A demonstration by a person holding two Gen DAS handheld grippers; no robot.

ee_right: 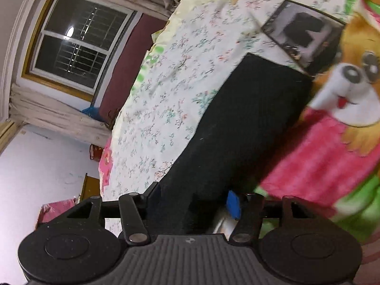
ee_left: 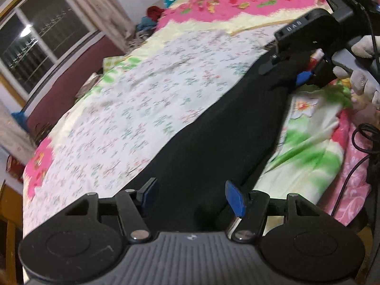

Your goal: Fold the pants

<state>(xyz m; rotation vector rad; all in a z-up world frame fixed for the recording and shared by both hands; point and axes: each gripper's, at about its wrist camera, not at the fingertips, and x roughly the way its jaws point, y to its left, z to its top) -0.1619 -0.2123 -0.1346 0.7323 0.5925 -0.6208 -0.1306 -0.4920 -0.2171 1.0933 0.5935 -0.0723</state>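
**me:** Two grippers were over the bed (ee_left: 114, 109). The black pants (ee_left: 213, 137) lay in one long strip along its right side, near to far.

**reply:** gripping anything?

**me:** Nope. Left gripper (ee_left: 191, 196) was parted over the near end; right gripper (ee_right: 193, 200) was apart too, cloth between, pads not pinching.
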